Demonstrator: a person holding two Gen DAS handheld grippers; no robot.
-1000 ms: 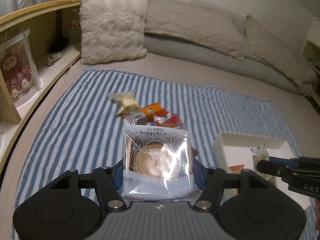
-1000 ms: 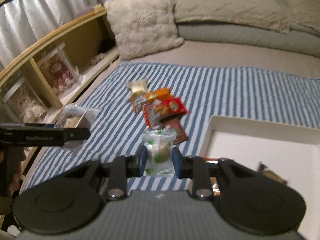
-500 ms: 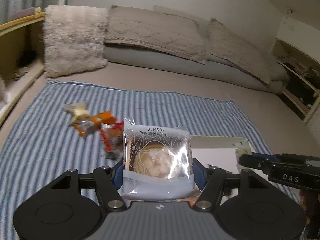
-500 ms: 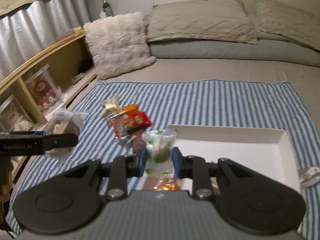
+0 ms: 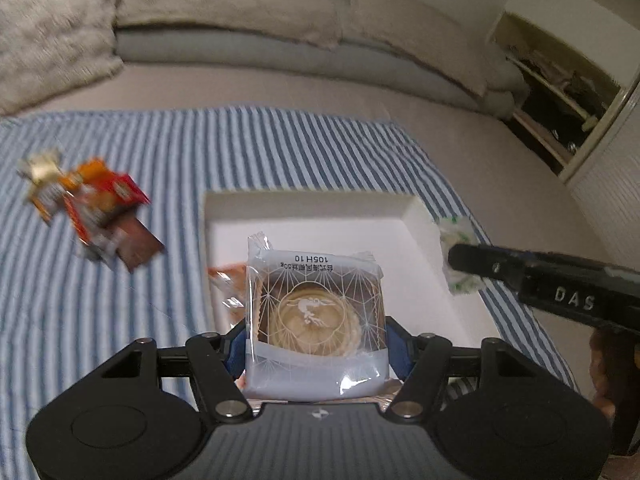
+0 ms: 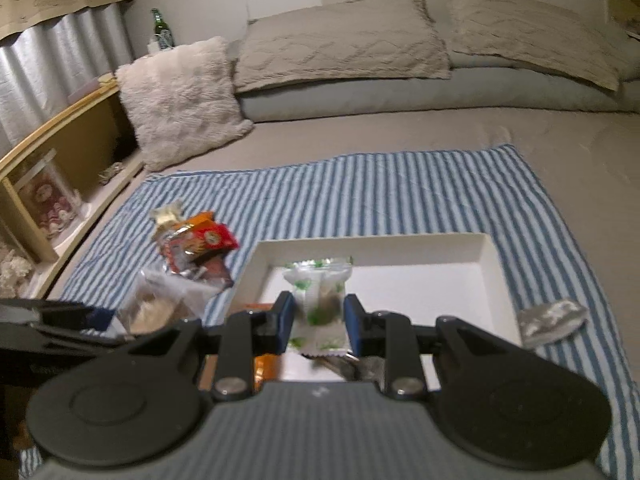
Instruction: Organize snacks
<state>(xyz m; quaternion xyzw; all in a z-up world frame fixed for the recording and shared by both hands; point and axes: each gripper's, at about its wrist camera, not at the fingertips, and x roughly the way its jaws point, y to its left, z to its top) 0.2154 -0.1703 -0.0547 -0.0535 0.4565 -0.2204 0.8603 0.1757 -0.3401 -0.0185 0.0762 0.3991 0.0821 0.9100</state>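
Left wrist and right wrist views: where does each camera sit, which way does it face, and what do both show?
Left wrist: on the left gripper, angled down at the white tray; its fingers clamp a clear pastry packet; the right gripper enters from the right.
Right wrist: on the right gripper, facing tray and pillows; it clamps a green-and-white packet; the left gripper shows at the left.
Shared: tray, striped blanket, loose snack pile, both packets.
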